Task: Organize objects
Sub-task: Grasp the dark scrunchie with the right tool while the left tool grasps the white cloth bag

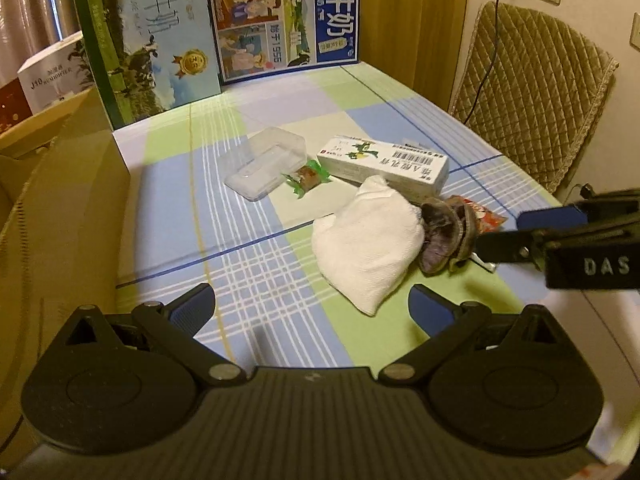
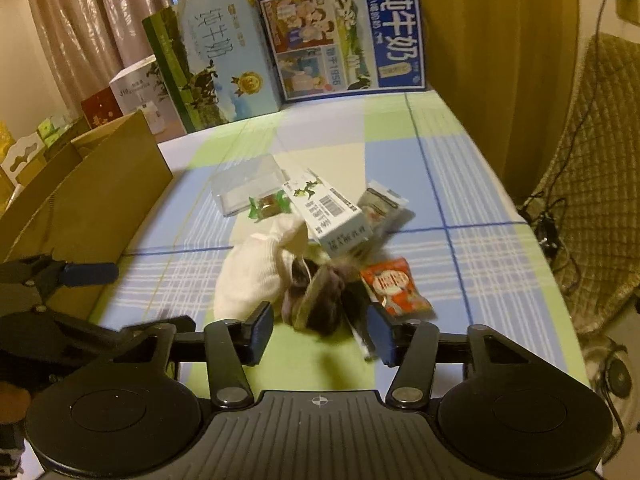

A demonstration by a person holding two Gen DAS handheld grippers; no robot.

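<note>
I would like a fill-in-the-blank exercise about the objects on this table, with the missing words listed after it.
1. The green-wrapped candy lies beside the clear ____ container.
2. The white cloth pouch lies on a ____ tablecloth.
3. Both the left tool and the right tool have their fingers ____.
4. The snack packet near the right tool is mainly ____.

Missing words: plastic; checked; open; red

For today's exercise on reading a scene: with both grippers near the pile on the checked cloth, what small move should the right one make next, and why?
Probably ease the right gripper forward and close on the dark socks. Its jaws stand open with the socks just ahead of the gap, lying against the white cloth bag and beside the red packet. The left gripper is open and empty.
</note>
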